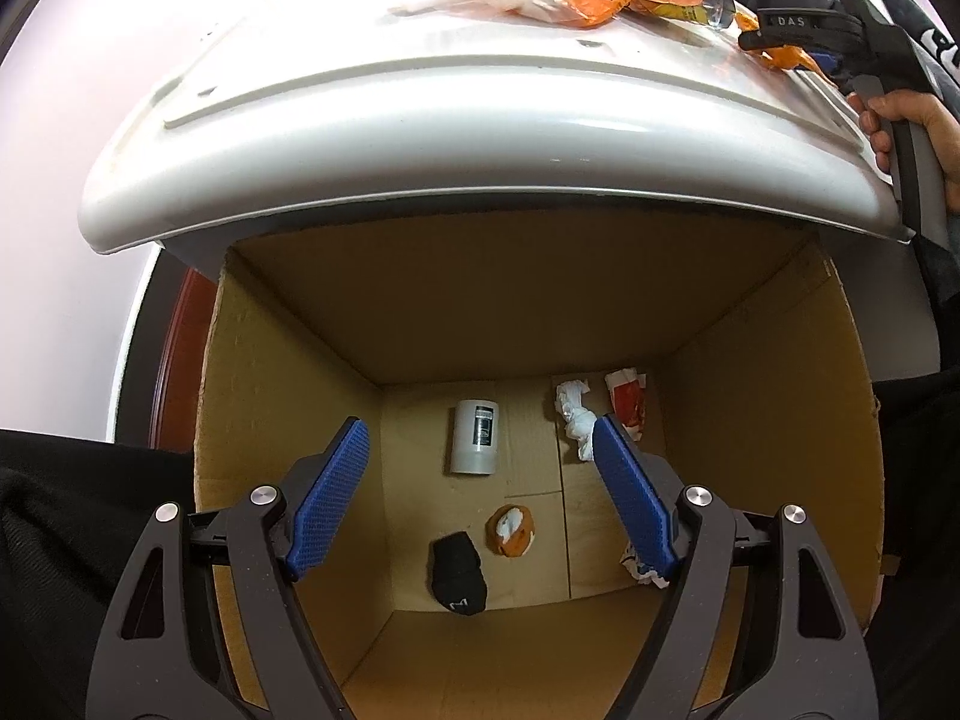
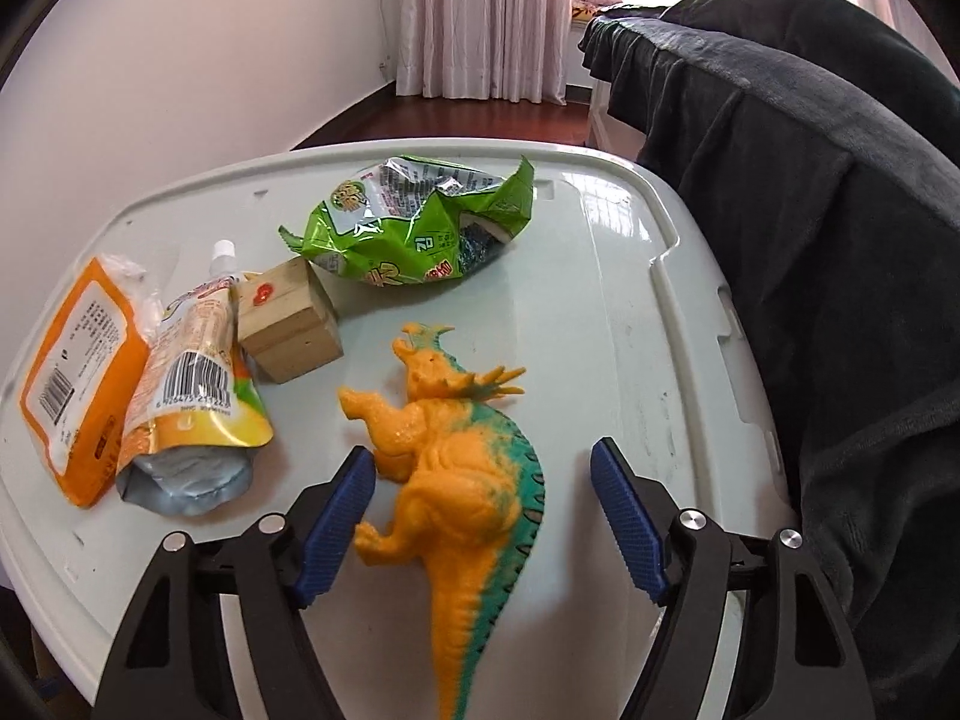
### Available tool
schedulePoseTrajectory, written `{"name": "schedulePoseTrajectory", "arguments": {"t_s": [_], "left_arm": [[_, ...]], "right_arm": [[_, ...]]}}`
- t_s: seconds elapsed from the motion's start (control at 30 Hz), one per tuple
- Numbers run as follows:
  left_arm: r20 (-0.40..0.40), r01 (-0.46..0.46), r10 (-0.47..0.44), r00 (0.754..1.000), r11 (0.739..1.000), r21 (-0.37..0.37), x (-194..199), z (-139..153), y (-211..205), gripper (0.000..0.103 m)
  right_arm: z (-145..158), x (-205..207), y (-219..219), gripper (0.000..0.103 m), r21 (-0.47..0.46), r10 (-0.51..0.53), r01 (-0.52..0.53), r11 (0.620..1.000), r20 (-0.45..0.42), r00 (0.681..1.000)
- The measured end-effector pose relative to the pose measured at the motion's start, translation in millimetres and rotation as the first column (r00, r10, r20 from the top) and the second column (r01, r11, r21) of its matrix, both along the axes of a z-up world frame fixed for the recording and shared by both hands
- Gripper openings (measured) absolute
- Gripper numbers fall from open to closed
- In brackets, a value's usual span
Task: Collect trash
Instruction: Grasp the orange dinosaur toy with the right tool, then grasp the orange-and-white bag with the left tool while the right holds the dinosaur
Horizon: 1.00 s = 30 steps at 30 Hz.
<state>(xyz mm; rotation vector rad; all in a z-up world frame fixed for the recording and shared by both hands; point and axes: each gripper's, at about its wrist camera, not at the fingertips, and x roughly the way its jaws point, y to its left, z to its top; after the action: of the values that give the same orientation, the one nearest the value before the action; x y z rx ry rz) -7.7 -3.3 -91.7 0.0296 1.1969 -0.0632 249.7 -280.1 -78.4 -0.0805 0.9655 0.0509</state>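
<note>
My left gripper (image 1: pixel 480 438) is open and empty over a cardboard box (image 1: pixel 768 396). Inside lie a white cylinder (image 1: pixel 475 435), crumpled white tissue (image 1: pixel 573 414), a red-and-white wrapper (image 1: pixel 627 401), an orange-white lump (image 1: pixel 511 531) and a black item (image 1: pixel 458 573). My right gripper (image 2: pixel 483 465) is open above the white table (image 2: pixel 600 300), its fingers on either side of an orange-green toy dinosaur (image 2: pixel 462 456). A green snack bag (image 2: pixel 414 228), a spouted juice pouch (image 2: pixel 192 396) and an orange packet (image 2: pixel 78 378) lie on the table.
A wooden block (image 2: pixel 288 321) stands between the pouch and the green bag. A dark blanket (image 2: pixel 810 210) drapes over furniture right of the table. The table edge (image 1: pixel 480 162) overhangs the box, with the right gripper (image 1: pixel 798 39) at its far right.
</note>
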Motion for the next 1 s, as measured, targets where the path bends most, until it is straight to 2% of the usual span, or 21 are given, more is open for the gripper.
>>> {"name": "schedulePoseTrajectory", "arguments": {"t_s": [0.1, 0.23, 0.43, 0.53, 0.63, 0.77, 0.9, 1.0], "left_arm": [[0.011, 0.006, -0.007, 1.000, 1.000, 0.015, -1, 2, -1, 0.075], [0.035, 0.011, -0.012, 0.999, 0.999, 0.035, -5, 5, -1, 0.075], [0.062, 0.000, -0.001, 0.998, 1.000, 0.024, -3, 12, 6, 0.075], [0.080, -0.010, 0.009, 0.997, 1.000, 0.012, 2, 21, 9, 0.075], [0.110, -0.017, 0.017, 0.994, 1.000, 0.001, 12, 36, 13, 0.075], [0.166, 0.000, 0.003, 0.986, 1.000, -0.018, 41, 64, 17, 0.075], [0.201, 0.109, -0.101, 0.974, 0.994, -0.031, 92, 82, 9, 0.075], [0.204, 0.196, -0.179, 0.963, 0.978, -0.068, 137, 85, 8, 0.075]], "right_arm": [[0, 0, 9, 0.050, -0.033, -0.008, 0.008, 0.999, 0.005, 1.000], [2, -8, 21, 0.049, -0.067, -0.038, 0.038, 0.997, 0.004, 0.999], [10, -37, 27, 0.049, -0.057, -0.040, 0.040, 0.998, 0.004, 0.999], [29, -53, 27, 0.049, -0.026, -0.075, 0.075, 0.997, 0.024, 0.997], [59, -81, 33, 0.049, 0.034, -0.087, 0.084, 0.996, 0.088, 0.992], [90, -122, 44, 0.049, 0.098, -0.053, 0.036, 0.995, 0.175, 0.983], [102, -157, 49, 0.049, 0.157, -0.041, 0.004, 0.988, 0.233, 0.972], [99, -164, 47, 0.049, 0.185, -0.042, -0.004, 0.983, 0.242, 0.969]]}}
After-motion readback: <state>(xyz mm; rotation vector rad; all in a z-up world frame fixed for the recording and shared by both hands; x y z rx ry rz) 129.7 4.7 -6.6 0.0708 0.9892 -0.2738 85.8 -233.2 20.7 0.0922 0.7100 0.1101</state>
